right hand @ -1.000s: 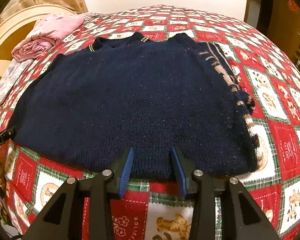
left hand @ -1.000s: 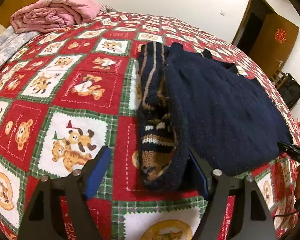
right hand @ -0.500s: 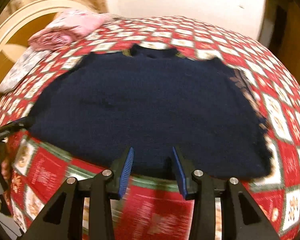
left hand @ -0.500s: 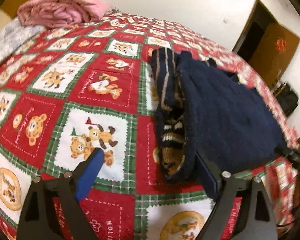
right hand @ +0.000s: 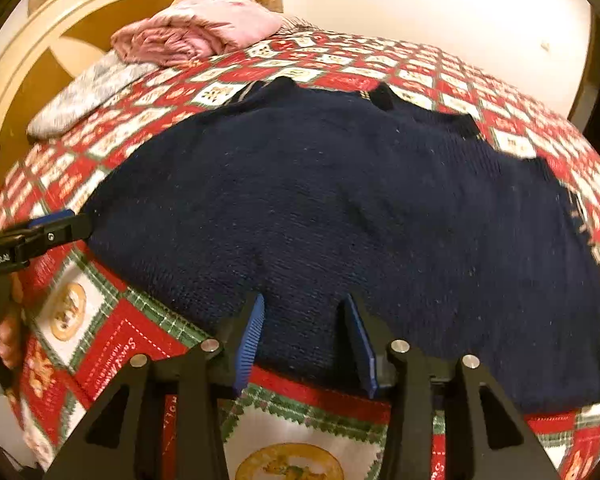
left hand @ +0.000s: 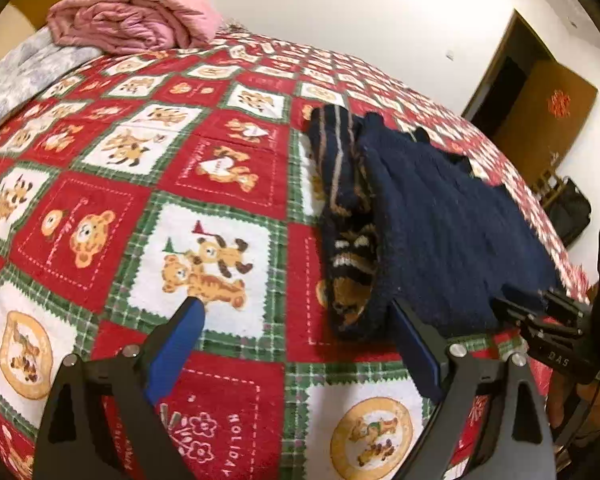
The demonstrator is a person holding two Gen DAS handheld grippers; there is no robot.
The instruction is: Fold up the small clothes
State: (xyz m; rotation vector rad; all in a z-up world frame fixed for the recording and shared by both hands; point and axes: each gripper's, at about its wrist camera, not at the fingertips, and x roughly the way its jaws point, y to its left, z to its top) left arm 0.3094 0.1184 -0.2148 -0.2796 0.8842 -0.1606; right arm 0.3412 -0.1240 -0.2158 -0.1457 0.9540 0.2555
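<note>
A navy knitted sweater (right hand: 340, 208) lies flat on the bed, neck toward the far side. Its patterned sleeve (left hand: 348, 216) is folded in along the sweater's left edge. My left gripper (left hand: 296, 320) is open and empty, low over the quilt, with the sleeve's cuff just inside its right finger. My right gripper (right hand: 302, 312) is open with its fingertips over the sweater's hem; it also shows in the left wrist view (left hand: 540, 320). The left gripper shows in the right wrist view (right hand: 56, 228) by the sweater's near left corner.
A red and green bear-print quilt (left hand: 204, 184) covers the bed. A folded pink blanket (left hand: 132, 24) and a grey cloth (left hand: 24, 76) lie by the headboard (right hand: 40, 64). A brown door (left hand: 540, 116) and a dark bag (left hand: 568, 212) stand beyond the bed.
The left gripper has pulled back and shifted left, so the sleeve now lies near its right finger. The right gripper has swung left along the hem. Both stay open.
</note>
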